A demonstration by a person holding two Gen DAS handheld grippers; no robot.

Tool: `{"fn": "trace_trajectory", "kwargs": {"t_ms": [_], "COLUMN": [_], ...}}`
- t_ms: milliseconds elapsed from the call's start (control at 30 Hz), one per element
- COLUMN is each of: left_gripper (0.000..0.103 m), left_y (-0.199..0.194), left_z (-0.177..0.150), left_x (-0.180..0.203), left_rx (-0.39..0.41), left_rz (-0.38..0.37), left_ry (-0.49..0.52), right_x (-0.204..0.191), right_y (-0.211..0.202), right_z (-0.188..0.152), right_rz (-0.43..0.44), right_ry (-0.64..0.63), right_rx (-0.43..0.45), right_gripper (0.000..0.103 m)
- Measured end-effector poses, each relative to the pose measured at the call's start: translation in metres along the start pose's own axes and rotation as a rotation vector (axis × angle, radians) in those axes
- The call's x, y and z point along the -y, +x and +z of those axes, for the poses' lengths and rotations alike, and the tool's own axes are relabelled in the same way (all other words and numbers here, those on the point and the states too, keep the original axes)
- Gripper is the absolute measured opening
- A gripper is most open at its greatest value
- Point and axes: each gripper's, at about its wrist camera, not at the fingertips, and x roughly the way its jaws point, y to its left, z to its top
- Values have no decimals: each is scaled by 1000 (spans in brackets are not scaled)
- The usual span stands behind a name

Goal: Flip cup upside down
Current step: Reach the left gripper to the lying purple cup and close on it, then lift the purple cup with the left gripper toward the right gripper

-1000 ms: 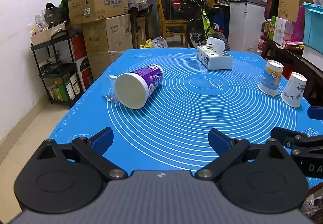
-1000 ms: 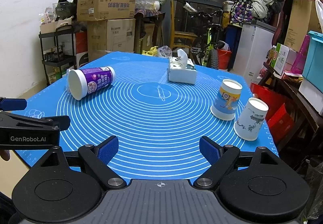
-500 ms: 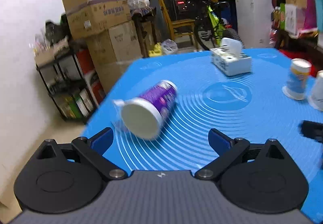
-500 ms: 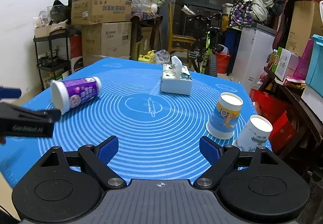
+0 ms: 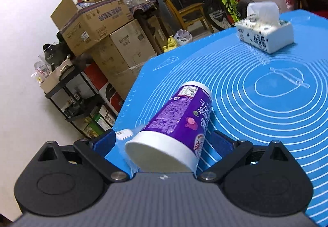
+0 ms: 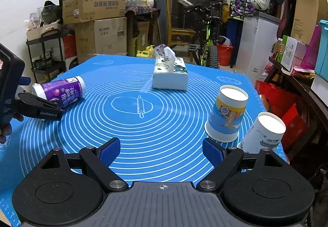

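A purple and white cup (image 5: 180, 124) lies on its side on the blue mat (image 5: 266, 124), its wide white end toward me. My left gripper (image 5: 162, 142) is open, and the cup's wide end sits between its blue pads without a grip. In the right wrist view the cup (image 6: 61, 89) lies at the mat's left, with the left gripper (image 6: 39, 106) at it. My right gripper (image 6: 162, 152) is open and empty above the mat's near edge (image 6: 143, 124).
A tissue box (image 6: 170, 75) stands at the back of the mat. Two paper cups stand upside down at the right, one blue and yellow (image 6: 225, 114), one white (image 6: 262, 134). A clear plastic piece (image 5: 123, 134) lies by the purple cup. Boxes and shelves (image 5: 98, 42) stand beyond the left edge.
My left gripper has moved forward and left, tilting, so the lying cup now sits between its open fingers. My right gripper has shifted slightly forward and stayed open.
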Motion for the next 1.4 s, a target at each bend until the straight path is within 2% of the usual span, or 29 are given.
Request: {"fn": "trace_trajectory", "kwargs": {"t_ms": [200,567,700,767,900,1067,1267,1400], "left_gripper": [90,87,87,87,86,86,86,86], "left_y": [10,-3,-33,-44,-59,-82,-95,-97], "left_z": [-5,0,9,10,6,11,9,0], "left_x": [5,0,0,9,26,42,62,71], "left_rx": [-31,-27,0,6,2,11,-41,-94], "left_rz": [35,25,-60,-95,-113,-183,-267,-311], "left_ry": [36,-33,-105,-98,-139,-187,-243,-242], "right_x": [3,2,6,7,10,23,36,42], "right_y": [3,-1,-6,-10,-20,-33,-43,-43], "right_z": [0,1,0,-3,-7,-10,-17,-24], "right_rz": [0,1,-2,-1,-2,-26,-49,-59], "right_ry": [2,4,18,25,27,45,60,64], "right_rx": [-4,2,7,5,5,13,11,-10], "right_gripper": [89,89,89,89,89,89,89,89]}}
